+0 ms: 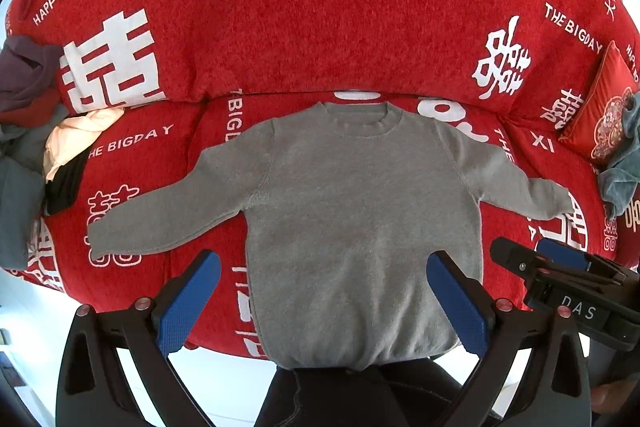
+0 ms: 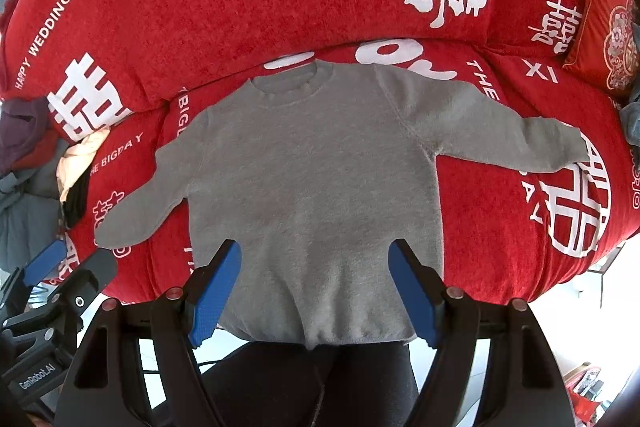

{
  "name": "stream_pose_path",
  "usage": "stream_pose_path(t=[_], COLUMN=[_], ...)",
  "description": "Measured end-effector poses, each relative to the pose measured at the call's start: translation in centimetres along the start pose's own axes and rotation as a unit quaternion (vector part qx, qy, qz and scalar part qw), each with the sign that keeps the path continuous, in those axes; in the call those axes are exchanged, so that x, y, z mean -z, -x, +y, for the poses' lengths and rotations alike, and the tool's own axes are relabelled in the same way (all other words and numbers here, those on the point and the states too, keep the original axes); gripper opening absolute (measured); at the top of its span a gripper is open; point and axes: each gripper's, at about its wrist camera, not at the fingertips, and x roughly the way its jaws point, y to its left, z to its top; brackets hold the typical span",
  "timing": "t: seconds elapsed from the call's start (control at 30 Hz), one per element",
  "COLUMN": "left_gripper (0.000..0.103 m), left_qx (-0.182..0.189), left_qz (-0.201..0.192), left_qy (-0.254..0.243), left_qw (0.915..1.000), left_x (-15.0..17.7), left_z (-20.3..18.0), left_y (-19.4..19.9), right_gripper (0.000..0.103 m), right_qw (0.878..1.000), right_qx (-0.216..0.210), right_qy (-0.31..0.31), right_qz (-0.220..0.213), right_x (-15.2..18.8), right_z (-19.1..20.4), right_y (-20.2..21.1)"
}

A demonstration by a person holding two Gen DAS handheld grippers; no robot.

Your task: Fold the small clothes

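A small grey sweater (image 1: 360, 211) lies flat on the red sofa seat, front up, collar away from me, both sleeves spread out to the sides; its hem hangs over the front edge. It also shows in the right wrist view (image 2: 312, 179). My left gripper (image 1: 324, 267) is open and empty, hovering over the hem's left half. My right gripper (image 2: 316, 255) is open and empty over the hem's middle. The right gripper shows at the right of the left wrist view (image 1: 560, 267); the left gripper shows at the lower left of the right wrist view (image 2: 60, 275).
The sofa (image 1: 320, 27) has a red cover with white lettering. A pile of other clothes (image 1: 36, 131) lies at the left end. A red cushion (image 1: 600, 115) and blue-grey cloth (image 1: 624, 167) sit at the right end. White floor (image 1: 32, 307) lies below the seat edge.
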Motion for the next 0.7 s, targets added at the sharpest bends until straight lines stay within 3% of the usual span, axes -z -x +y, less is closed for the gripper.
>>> stream_pose_path(t=[0.7], left_gripper=[0.103], left_qx=[0.001], left_qz=[-0.002], left_qy=[0.009], left_qw=[1.0], left_x=[-0.25], left_z=[0.41], left_y=[-0.16], right_gripper=[0.079], right_qw=[1.0], right_qx=[0.005], right_qy=[0.001], right_qz=[0.003], right_x=[-0.29], right_z=[-0.07], right_y=[-0.2])
